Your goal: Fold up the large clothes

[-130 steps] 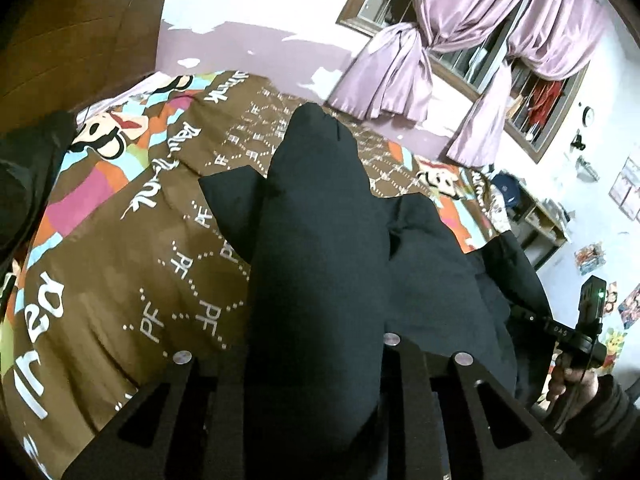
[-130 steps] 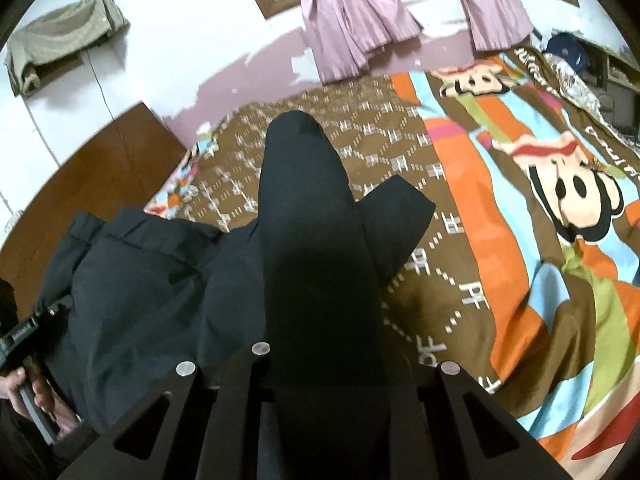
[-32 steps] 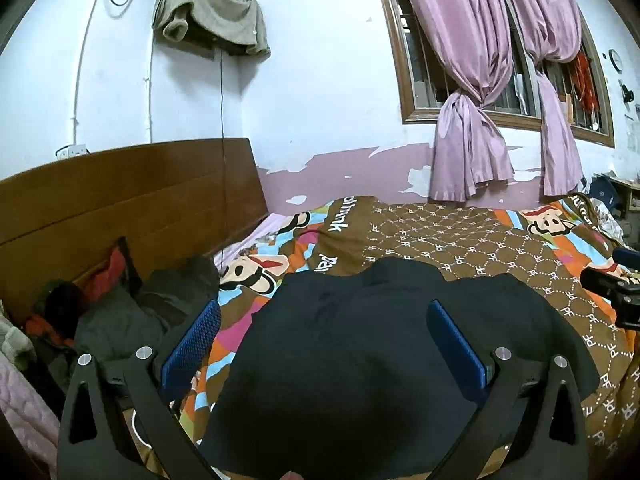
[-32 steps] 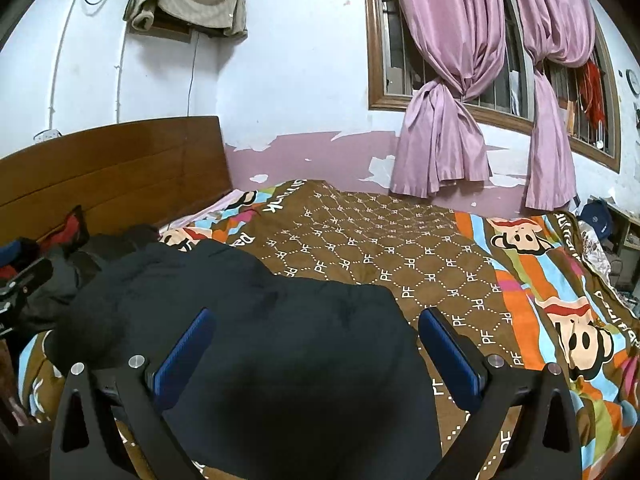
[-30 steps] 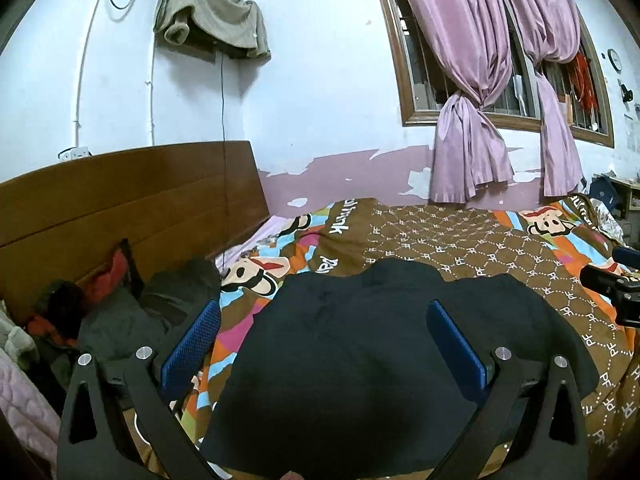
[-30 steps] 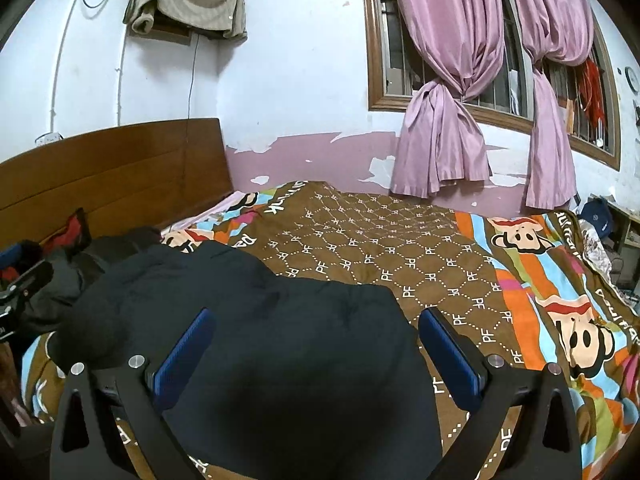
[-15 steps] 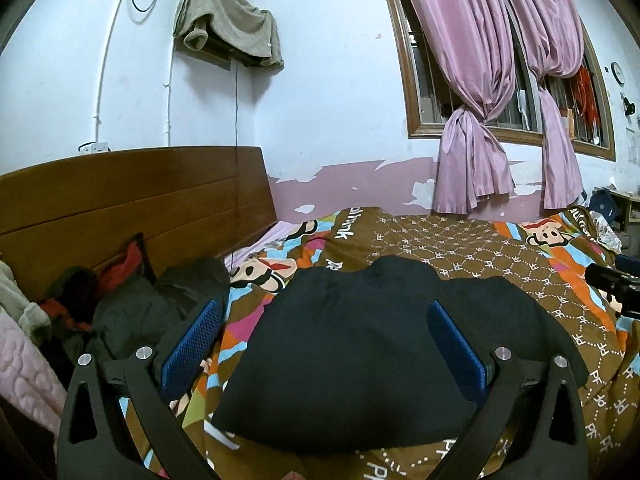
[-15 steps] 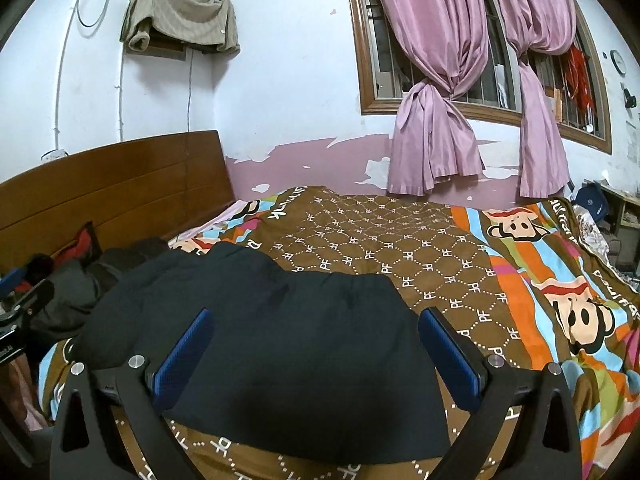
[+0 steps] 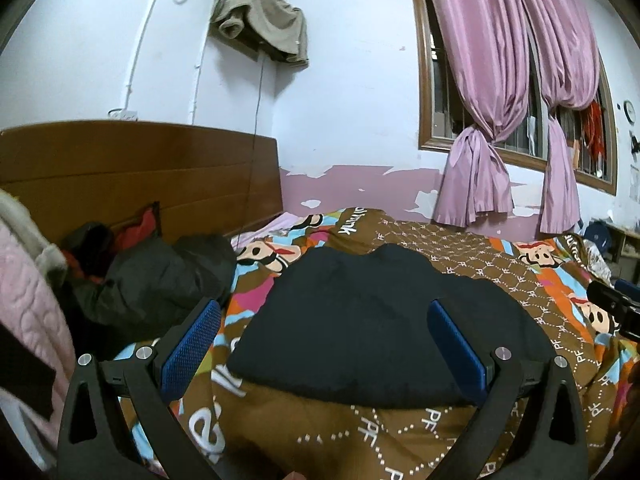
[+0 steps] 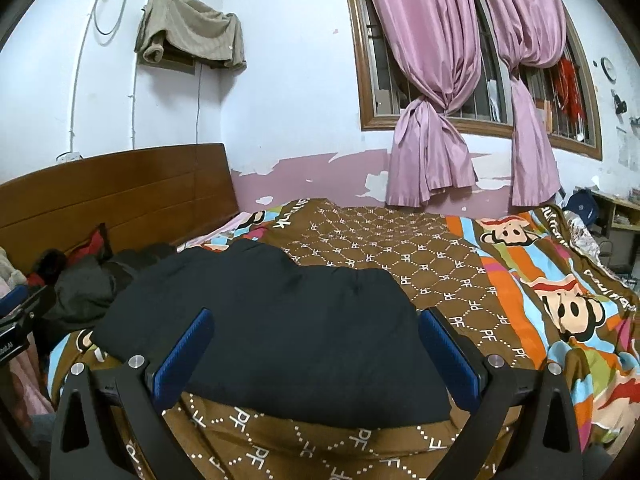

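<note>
Two blue pads (image 9: pixel 191 343) of the left gripper (image 9: pixel 324 340) stand wide apart in the left wrist view, with nothing between them; they touch nothing. Beyond them the black garment (image 9: pixel 372 320) lies folded in a flat bundle on the bedspread (image 9: pixel 472 252), near its front edge. This view alone shows the dark pile (image 9: pixel 160 276) of other clothes in full, heaped against the headboard (image 9: pixel 132 172) left of the garment, and pink quilted fabric (image 9: pixel 28 312) at the left edge. The right gripper's tip (image 9: pixel 612 304) pokes in at the right edge.

In the right wrist view the right gripper (image 10: pixel 316 352) is likewise spread wide and empty, held clear of the garment (image 10: pixel 288 320) in front of it. This view shows more of the bedspread (image 10: pixel 520 272) to the garment's right, with its cartoon monkey faces, and a shelf (image 10: pixel 620 216) by the far wall. Part of the left gripper (image 10: pixel 16 320) shows at the left edge.
</note>
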The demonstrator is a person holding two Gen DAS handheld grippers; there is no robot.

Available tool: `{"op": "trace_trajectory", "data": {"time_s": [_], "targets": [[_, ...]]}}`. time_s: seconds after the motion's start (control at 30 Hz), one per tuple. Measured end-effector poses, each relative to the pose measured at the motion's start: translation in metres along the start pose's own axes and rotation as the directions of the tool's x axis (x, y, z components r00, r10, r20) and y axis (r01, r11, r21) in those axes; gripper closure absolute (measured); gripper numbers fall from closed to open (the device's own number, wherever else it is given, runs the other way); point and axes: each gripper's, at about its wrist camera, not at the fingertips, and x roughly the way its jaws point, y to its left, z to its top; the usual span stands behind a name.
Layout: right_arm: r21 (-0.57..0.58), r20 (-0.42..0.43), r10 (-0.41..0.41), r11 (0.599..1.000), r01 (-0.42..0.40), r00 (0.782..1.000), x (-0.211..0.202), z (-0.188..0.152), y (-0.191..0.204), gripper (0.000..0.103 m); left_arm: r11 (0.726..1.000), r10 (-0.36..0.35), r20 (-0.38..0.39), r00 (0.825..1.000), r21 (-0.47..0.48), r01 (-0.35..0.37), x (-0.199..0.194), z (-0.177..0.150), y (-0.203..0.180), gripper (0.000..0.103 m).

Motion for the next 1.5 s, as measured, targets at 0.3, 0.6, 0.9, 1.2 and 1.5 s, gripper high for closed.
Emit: {"op": "trace_trajectory", "data": {"time_s": [0.3,0.6,0.9,1.2,1.5], "targets": [[0.01,0.011,-0.019,1.0,0.019,1.0,-0.023,-0.021,0.009,0.0,1.0,-0.02,-0.005,1.0,-0.003,0.02,-0.022,-0.011,-0.002,0.002],[0.018,-0.005,-0.028,0.999,0.028,1.0,-0.037,-0.038,0.013,0.0,0.998,-0.048,-0.038,0.998,0.035,0.05,-0.035,-0.031,-0.012,0.002],[0.025,-0.03,-0.035,0.999,0.035,0.999,-0.046,-0.052,0.014,0.0,0.997,-0.04,-0.067,0.997,0.065,0.044,-0.04,-0.045,-0.019,0.002],[0.028,-0.066,-0.039,0.999,0.041,0.997,-0.051,-0.069,0.019,0.0,0.995,-0.027,-0.104,0.994,0.088,0.036,-0.039,-0.055,-0.02,0.002],[0.034,-0.116,-0.035,0.999,0.039,0.993,-0.051,-0.086,0.024,0.0,0.993,-0.022,-0.155,0.988,0.112,0.04,-0.038,-0.068,-0.021,0.002]]}}
